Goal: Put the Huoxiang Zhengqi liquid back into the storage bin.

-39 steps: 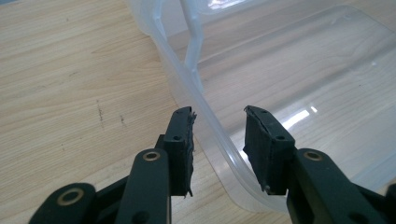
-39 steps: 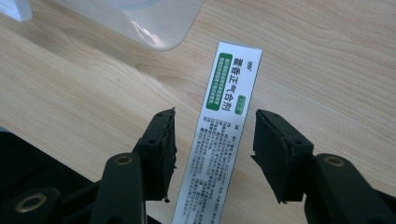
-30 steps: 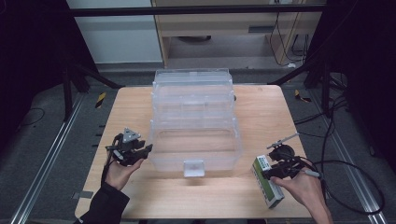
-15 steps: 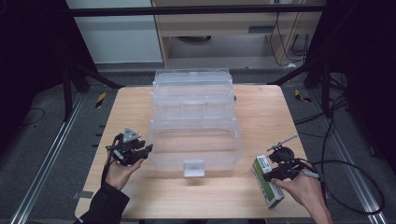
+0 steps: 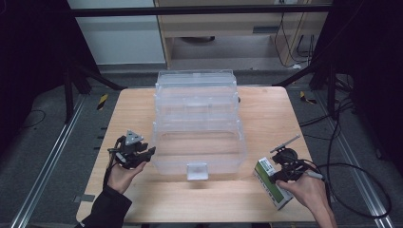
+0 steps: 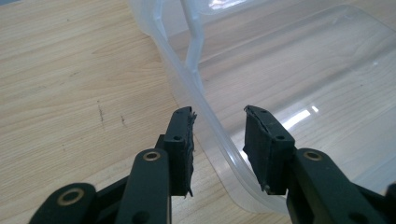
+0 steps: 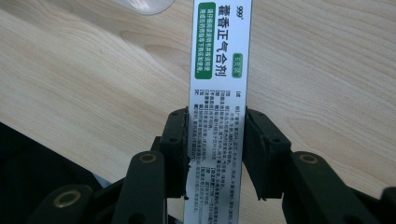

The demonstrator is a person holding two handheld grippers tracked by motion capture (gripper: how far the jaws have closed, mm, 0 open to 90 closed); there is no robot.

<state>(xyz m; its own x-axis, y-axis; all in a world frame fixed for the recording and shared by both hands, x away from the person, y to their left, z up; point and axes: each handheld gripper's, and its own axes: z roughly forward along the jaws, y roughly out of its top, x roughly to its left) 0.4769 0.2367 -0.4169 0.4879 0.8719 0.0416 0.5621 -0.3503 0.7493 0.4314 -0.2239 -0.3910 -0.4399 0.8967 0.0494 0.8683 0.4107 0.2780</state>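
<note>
A white and green medicine box [image 7: 219, 56] lies flat on the wooden table near its front right corner [image 5: 267, 176]. My right gripper [image 7: 215, 116] has just been closing on it. Its pads now touch both long sides of the box, so it is shut on it [image 5: 278, 172]. A large clear plastic bin [image 5: 199, 164] stands in the middle of the table. My left gripper [image 5: 142, 154] is at the bin's front left corner. Its jaws stand open [image 6: 218, 116] on either side of the bin's rim [image 6: 194, 74] without pressing it.
The bin has a lid or upper section [image 5: 196, 85] stacked toward the back and a small latch [image 5: 197, 171] on its front wall. Bare wood [image 5: 128, 118] lies left and right of the bin. Cables trail off the table's right side [image 5: 351, 175].
</note>
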